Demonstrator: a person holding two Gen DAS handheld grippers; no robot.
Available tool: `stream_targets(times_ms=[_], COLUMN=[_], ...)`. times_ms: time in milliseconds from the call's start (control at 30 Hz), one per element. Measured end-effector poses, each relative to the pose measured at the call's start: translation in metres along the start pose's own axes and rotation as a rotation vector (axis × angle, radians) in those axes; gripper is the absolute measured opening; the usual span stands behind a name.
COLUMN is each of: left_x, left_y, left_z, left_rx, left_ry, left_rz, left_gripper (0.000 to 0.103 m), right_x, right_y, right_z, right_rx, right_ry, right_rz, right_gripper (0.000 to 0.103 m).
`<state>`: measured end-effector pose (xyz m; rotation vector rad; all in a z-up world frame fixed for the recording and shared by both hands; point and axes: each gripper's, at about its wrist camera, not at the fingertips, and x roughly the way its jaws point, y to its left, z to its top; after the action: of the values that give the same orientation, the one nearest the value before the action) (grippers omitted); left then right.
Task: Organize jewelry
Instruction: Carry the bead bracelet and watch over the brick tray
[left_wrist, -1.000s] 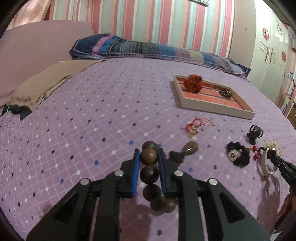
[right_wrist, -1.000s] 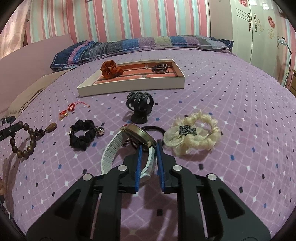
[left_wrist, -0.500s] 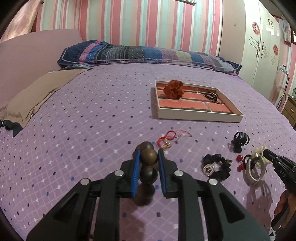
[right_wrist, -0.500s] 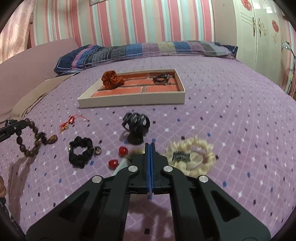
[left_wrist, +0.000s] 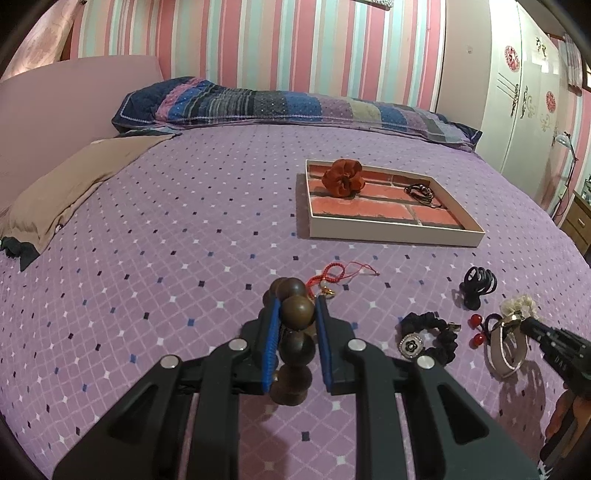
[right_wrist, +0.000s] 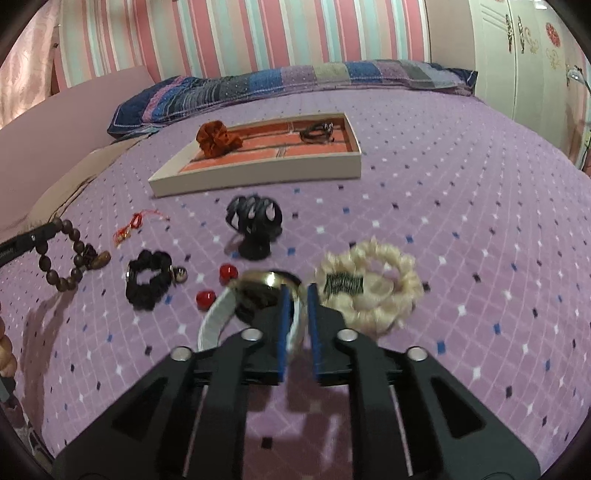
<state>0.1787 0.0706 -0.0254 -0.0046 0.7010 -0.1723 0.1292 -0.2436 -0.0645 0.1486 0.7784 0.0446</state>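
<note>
My left gripper (left_wrist: 295, 308) is shut on a brown wooden bead bracelet (left_wrist: 295, 314) and holds it above the purple bedspread; the bracelet hangs from it in the right wrist view (right_wrist: 66, 254). My right gripper (right_wrist: 297, 293) is shut on the strap of a white watch (right_wrist: 221, 314) with a gold case, lifted off the bed; it also shows in the left wrist view (left_wrist: 508, 347). The white tray (left_wrist: 391, 234) with a brick-pattern floor lies ahead, holding an orange scrunchie (left_wrist: 343, 177) and a dark bracelet (left_wrist: 421, 192).
On the bedspread lie a red cord charm (left_wrist: 332, 277), a black claw clip (right_wrist: 255, 221), a black scrunchie (right_wrist: 147, 280), a red-bead hair tie (right_wrist: 218, 284) and a cream scrunchie (right_wrist: 369, 284). Pillows (left_wrist: 295, 107) and a wardrobe (left_wrist: 524, 85) stand beyond.
Both grippers have risen with their loads. The bead bracelet came off the bed and hangs from the left gripper. The right gripper closed on the watch strap and lifted the watch.
</note>
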Motion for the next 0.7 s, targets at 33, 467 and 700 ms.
stream_targets(times_ms=[33, 467, 700], left_x=[-0.001, -0.010, -0.026], left_y=[0.000, 0.004, -0.004], left_z=[-0.001, -0.003, 0.002], left_rx=[0.002, -0.012, 0.016], left_ry=[-0.001, -0.009, -0.044], left_rz=[0.000, -0.012, -0.026], left_gripper=[0.020, 0.020, 0.020], right_x=[0.000, 0.016, 0.002], right_y=[0.000, 0.004, 0.008], right_z=[-0.003, -0.009, -0.002], right_rx=[0.005, 0.007, -0.028], right_ry=[0.007, 0.076, 0.027], right_rz=[0.007, 0.003, 0.014], right_gripper=[0.018, 0.011, 0.008])
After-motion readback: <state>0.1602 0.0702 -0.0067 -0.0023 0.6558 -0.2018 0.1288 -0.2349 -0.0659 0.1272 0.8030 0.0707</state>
